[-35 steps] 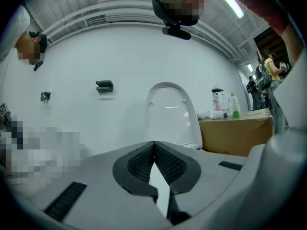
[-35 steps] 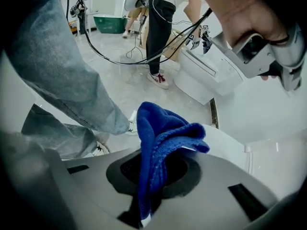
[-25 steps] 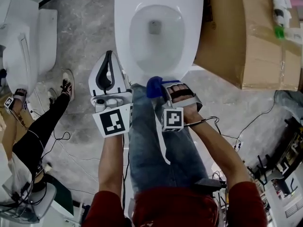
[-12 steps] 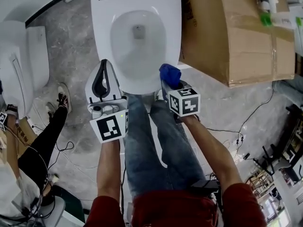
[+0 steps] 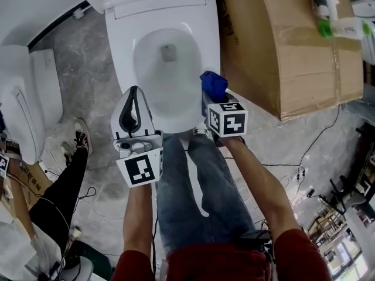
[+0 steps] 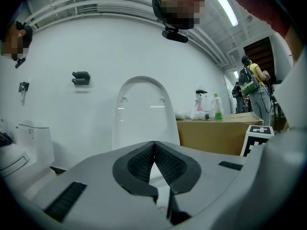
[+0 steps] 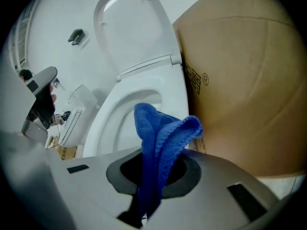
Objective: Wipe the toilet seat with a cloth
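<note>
- A person stands at the front edge of the toilet seat (image 5: pixel 121 51), a gripper in each hand.
- The right gripper (image 5: pixel 210 96) clamps a blue cloth (image 5: pixel 212 83) over the seat's right front edge, beside a cardboard box (image 5: pixel 275 45).
- The left gripper (image 5: pixel 134 92), jaws pressed together on nothing, hovers over the seat's left front edge.

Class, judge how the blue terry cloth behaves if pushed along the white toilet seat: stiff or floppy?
Probably floppy: the blue terry cloth folds over beyond the right gripper. Likely light; its looped pile may drag and bunch.
</note>
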{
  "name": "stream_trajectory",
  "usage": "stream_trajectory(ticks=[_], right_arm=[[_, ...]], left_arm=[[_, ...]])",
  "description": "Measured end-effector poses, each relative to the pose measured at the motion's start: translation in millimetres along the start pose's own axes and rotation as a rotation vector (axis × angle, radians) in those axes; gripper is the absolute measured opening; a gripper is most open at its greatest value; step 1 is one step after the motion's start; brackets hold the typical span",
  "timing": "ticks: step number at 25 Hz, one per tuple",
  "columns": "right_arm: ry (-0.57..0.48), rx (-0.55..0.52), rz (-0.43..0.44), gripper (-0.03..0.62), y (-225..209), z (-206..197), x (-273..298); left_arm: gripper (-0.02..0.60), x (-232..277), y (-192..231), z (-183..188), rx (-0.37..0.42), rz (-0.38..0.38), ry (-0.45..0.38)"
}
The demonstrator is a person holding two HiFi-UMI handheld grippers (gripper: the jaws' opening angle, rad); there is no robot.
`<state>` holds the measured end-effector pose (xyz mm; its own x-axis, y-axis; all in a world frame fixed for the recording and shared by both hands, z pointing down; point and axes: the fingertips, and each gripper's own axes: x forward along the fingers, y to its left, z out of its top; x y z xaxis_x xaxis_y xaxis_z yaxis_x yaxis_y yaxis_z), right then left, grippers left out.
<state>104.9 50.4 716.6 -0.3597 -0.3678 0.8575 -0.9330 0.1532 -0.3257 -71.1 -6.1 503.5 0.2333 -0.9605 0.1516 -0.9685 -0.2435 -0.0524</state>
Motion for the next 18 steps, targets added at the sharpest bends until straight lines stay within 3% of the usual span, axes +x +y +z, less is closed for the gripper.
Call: stream_trajectory(ticks=[8, 18], right_arm=[[-0.052, -0.005, -0.05, 0.058, -17, 85, 36], [-0.113, -0.046, -0.081, 0.058, -21, 188, 81]], left_arm=[[0.015, 28, 9, -7, -0.056, -0.03, 0.034], [0.015, 64, 31, -15, -0.067, -0.061, 0.049]])
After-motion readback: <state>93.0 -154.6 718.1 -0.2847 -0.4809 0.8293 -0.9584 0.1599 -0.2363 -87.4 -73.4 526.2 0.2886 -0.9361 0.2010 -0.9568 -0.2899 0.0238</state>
